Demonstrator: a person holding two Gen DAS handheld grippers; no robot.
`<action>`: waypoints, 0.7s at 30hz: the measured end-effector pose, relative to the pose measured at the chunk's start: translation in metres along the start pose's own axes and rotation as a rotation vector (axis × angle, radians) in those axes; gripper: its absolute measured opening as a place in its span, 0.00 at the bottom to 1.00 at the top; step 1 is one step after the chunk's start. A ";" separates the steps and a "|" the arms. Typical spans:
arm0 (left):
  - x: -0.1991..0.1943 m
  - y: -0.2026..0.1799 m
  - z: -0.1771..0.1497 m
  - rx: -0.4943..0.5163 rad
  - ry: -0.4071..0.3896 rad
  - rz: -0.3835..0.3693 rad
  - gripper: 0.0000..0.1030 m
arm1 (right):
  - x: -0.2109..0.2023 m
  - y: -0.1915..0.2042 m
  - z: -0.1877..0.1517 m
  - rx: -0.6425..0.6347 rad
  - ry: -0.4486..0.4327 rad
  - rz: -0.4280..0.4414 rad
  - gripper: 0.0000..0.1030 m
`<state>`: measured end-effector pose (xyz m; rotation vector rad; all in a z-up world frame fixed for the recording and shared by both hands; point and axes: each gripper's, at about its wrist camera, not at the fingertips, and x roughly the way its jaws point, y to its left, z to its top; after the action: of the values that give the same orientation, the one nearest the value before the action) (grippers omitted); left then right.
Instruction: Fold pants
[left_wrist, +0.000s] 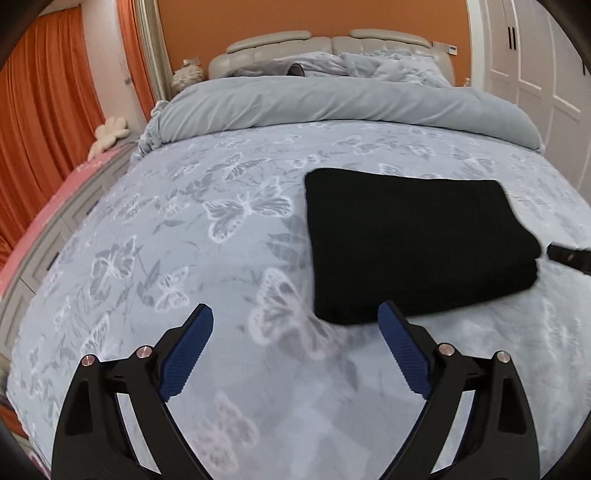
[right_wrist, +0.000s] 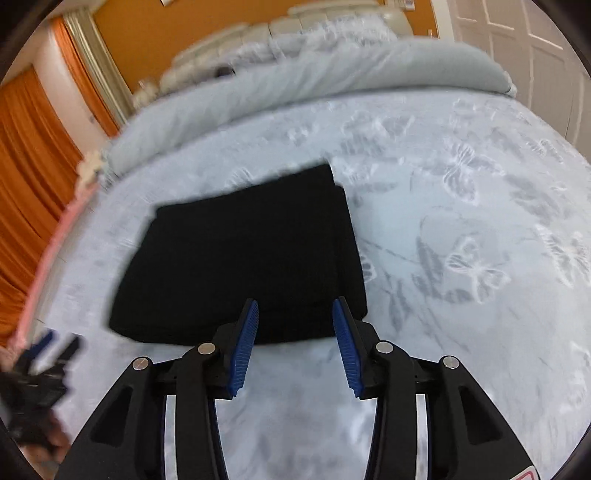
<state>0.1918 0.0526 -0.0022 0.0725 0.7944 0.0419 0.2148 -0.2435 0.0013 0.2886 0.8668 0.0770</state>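
Note:
The black pants (left_wrist: 417, 243) lie folded into a flat rectangle on the bed, right of centre in the left wrist view. My left gripper (left_wrist: 295, 314) is open and empty, just off the pants' near left corner. In the right wrist view the folded pants (right_wrist: 243, 258) lie straight ahead. My right gripper (right_wrist: 295, 308) is open and empty above their near edge. The right gripper's tip (left_wrist: 569, 256) shows at the pants' right side. The left gripper (right_wrist: 51, 354) shows blurred at the lower left.
The bed has a light blue butterfly-print cover (left_wrist: 184, 240). A rolled grey-blue duvet (left_wrist: 332, 103) lies across the far end, pillows and a beige headboard (left_wrist: 325, 42) behind. Orange curtains (left_wrist: 40, 129) and a low cabinet stand left. White wardrobe doors (left_wrist: 535, 66) stand right.

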 end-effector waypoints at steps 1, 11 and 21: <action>-0.006 0.000 -0.003 -0.009 0.007 -0.017 0.86 | -0.014 0.001 -0.001 -0.006 -0.019 -0.002 0.42; -0.069 0.002 -0.062 -0.030 0.024 -0.031 0.87 | -0.114 0.011 -0.093 -0.095 -0.120 -0.077 0.66; -0.101 0.000 -0.111 0.016 -0.004 -0.005 0.93 | -0.118 0.016 -0.154 -0.179 -0.084 -0.133 0.77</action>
<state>0.0418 0.0512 -0.0078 0.0861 0.7907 0.0307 0.0221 -0.2159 -0.0008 0.0660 0.7884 0.0183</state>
